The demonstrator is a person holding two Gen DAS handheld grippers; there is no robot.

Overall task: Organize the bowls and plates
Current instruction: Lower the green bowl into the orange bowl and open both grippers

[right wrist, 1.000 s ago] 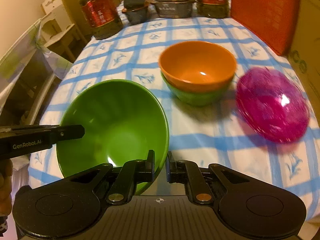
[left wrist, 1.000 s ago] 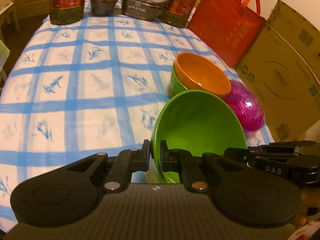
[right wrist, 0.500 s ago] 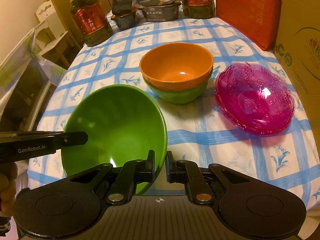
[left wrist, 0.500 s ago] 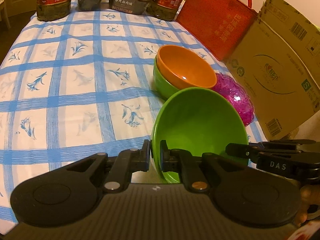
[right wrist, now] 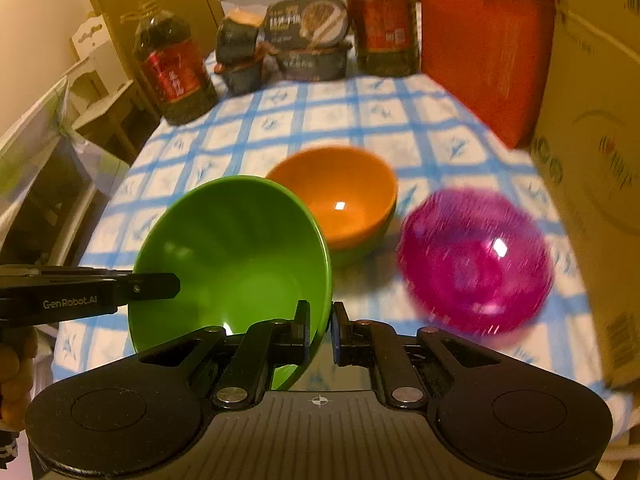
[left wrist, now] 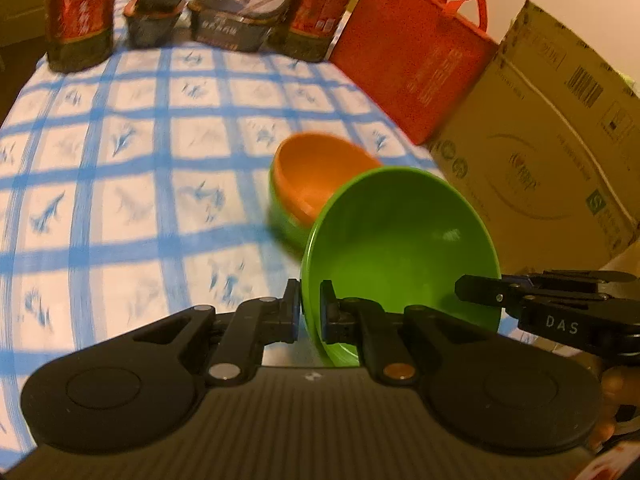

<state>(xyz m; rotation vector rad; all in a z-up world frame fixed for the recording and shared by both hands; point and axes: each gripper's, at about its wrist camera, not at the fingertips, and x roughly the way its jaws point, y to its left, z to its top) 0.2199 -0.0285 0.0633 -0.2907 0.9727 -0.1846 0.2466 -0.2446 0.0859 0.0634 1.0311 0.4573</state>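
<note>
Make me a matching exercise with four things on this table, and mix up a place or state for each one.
Things:
1. large green bowl
2. orange bowl
3. magenta glass dish
4. red bag

Places or states:
A. nested inside a smaller green bowl
B. standing against the cardboard box
C. gripped at its rim by both tools
D. alone on the cloth, right of the stack

Pairs: 1-C, 2-A, 3-D, 4-B

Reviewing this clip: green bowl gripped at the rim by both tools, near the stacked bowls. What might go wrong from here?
1. The green bowl hangs tilted, pinched only at thin rim edges by the left tool and right tool; it might slip.
2. Its far edge is close to the orange bowl, so it may knock the stack.
</note>
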